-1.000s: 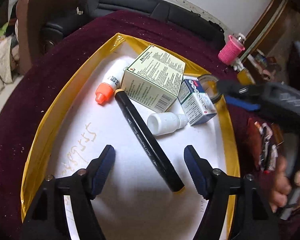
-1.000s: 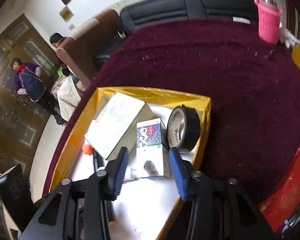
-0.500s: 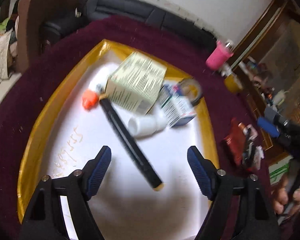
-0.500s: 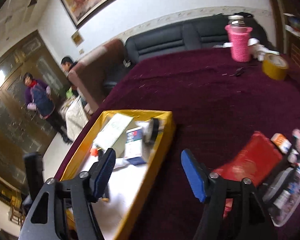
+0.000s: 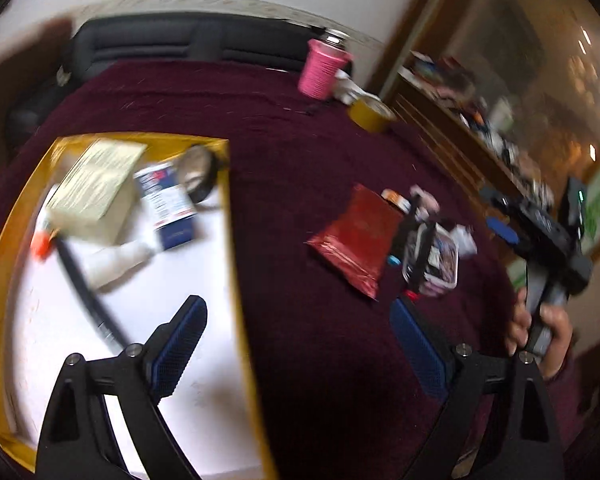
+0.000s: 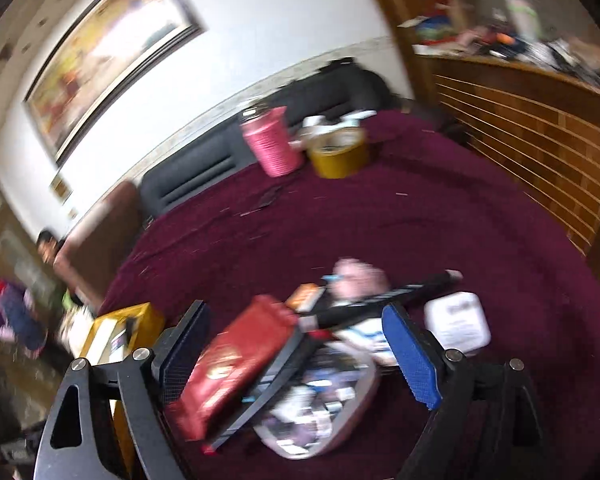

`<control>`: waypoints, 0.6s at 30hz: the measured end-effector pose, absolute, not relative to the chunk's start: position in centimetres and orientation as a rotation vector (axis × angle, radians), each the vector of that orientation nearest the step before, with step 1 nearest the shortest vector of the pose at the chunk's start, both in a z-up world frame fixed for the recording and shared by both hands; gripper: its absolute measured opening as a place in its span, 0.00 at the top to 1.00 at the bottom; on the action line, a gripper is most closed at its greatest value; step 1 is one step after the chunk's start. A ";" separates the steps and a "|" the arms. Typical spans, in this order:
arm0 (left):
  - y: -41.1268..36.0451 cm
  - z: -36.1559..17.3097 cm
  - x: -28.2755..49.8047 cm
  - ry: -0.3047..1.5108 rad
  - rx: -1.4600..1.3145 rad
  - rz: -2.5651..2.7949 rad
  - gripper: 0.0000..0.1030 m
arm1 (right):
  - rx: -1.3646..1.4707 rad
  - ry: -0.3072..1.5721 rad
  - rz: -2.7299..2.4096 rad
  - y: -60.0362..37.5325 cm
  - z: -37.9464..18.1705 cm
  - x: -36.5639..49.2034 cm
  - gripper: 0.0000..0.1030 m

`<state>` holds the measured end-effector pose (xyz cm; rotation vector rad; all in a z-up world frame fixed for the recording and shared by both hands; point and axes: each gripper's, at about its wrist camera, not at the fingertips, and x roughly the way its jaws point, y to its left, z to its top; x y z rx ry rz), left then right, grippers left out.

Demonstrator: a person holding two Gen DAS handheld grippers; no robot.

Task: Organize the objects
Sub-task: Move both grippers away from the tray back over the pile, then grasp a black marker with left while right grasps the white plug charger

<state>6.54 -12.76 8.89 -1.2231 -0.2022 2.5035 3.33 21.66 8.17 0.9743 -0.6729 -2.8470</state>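
Note:
A gold-rimmed white tray holds a pale green box, a blue-and-white box, a black tape roll, a white bottle and a black marker. My left gripper is open and empty, over the tray's right rim. My right gripper is open and empty above a pile on the maroon cloth: a red packet, a clear pouch, a black pen and a white box. The pile also shows in the left wrist view.
A pink cup and a yellow tape roll stand at the table's far edge. A black sofa lies behind the table. A wooden cabinet with clutter stands to the right. People stand far left.
Both grippers have swung to the right, away from the tray. The right one, earlier near the tape roll in the tray, now hangs over the pile. Both stay open.

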 end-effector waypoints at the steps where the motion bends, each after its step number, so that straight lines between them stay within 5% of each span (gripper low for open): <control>1: -11.8 8.9 6.5 -0.153 -1.220 2.504 0.11 | 0.976 -0.696 -2.857 22.4 7.7 3.4 0.12; 9: -7.3 8.9 6.0 -0.050 -1.214 2.451 0.11 | 0.967 -0.849 -2.906 26.7 4.2 3.7 0.12; 18: 1.7 8.0 5.8 0.259 -1.086 2.372 0.11 | 0.949 -0.947 -2.866 28.1 3.6 3.8 0.12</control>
